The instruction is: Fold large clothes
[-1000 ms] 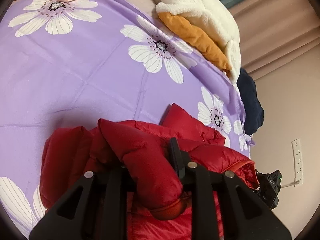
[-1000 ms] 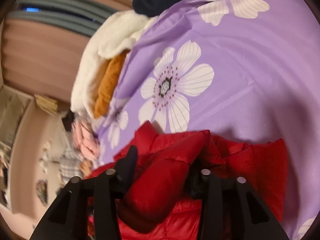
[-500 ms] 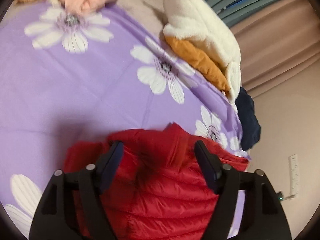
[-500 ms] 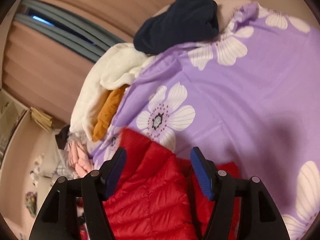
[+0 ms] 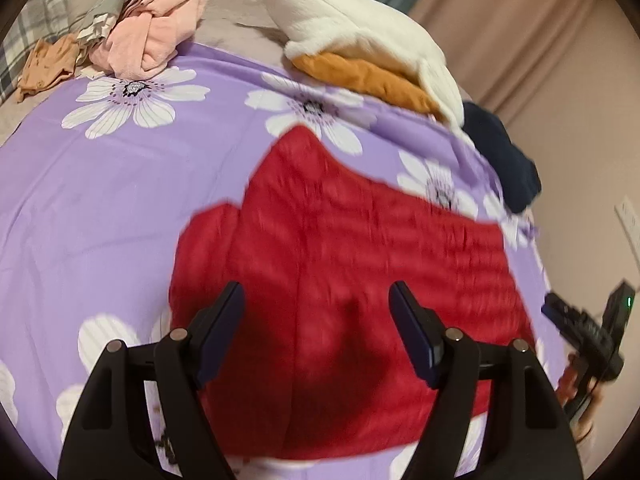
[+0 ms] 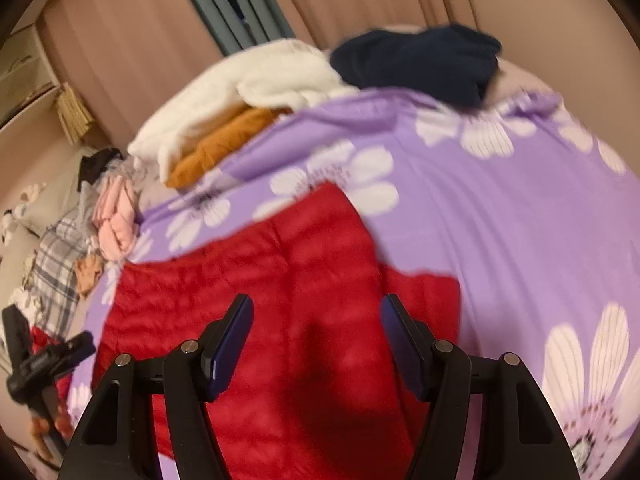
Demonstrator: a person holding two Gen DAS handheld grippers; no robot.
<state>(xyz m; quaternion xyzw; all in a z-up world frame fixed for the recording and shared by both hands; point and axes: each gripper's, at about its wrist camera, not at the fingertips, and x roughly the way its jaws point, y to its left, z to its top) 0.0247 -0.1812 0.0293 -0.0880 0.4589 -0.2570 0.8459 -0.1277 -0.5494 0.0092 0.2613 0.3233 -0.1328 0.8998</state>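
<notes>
A red quilted puffer jacket (image 5: 360, 264) lies spread flat on a purple sheet with white flowers (image 5: 100, 200). It also shows in the right wrist view (image 6: 280, 320). My left gripper (image 5: 316, 320) is open and empty, held above the jacket's near part. My right gripper (image 6: 316, 328) is open and empty, also above the jacket. The right gripper shows at the right edge of the left wrist view (image 5: 588, 336); the left gripper shows at the left edge of the right wrist view (image 6: 44, 356).
A white fleece over an orange garment (image 5: 372, 56), a navy garment (image 5: 500, 156), and a pink and plaid heap (image 5: 132, 40) line the far side of the bed. Curtains (image 6: 360, 4) hang behind. A wall socket (image 5: 632, 220) is at the right.
Both grippers were shut on folds of the red jacket a second ago. They have opened, let go and lifted back. The jacket now lies flat.
</notes>
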